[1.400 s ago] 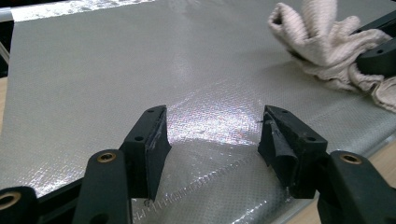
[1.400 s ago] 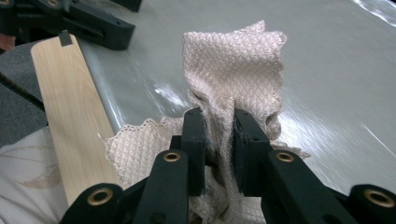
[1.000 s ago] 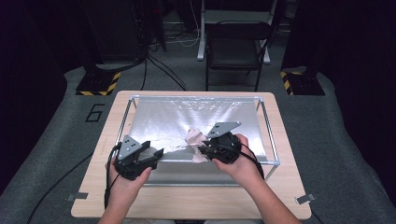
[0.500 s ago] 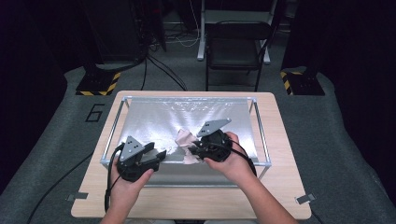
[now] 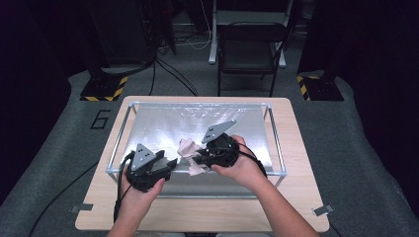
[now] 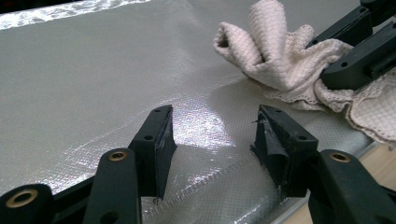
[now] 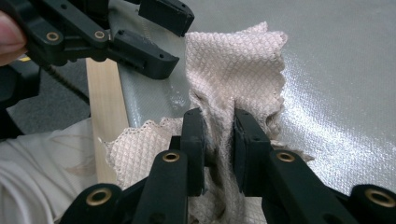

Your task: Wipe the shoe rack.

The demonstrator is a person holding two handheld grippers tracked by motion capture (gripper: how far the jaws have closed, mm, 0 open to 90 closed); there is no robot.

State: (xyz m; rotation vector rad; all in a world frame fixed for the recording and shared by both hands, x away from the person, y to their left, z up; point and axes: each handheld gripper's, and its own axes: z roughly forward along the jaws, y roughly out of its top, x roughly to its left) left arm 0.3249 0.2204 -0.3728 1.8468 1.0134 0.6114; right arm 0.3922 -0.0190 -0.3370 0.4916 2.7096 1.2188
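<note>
One crumpled pale-pink waffle-weave cloth [image 7: 233,70], pinched in our right tongs [image 7: 218,135]

It lies bunched on the silver woven mat [image 6: 107,70] near the front edge; our left tongs [image 6: 212,135] gape empty just beside. We risk the thin fold slipping free if we tug.

The crumpled pale pink waffle-weave cloth [image 7: 236,65] carries a fine diamond grid texture and a scalloped edge. The shiny silver woven mat [image 6: 93,70] under it shows a tight mesh pattern with white glare streaks. Both matte black two-jaw grippers, left gripper [image 6: 212,133] and right gripper [image 7: 218,140], have brass-coloured rivets. The light wooden table [image 5: 291,197] is plain tan.
</note>
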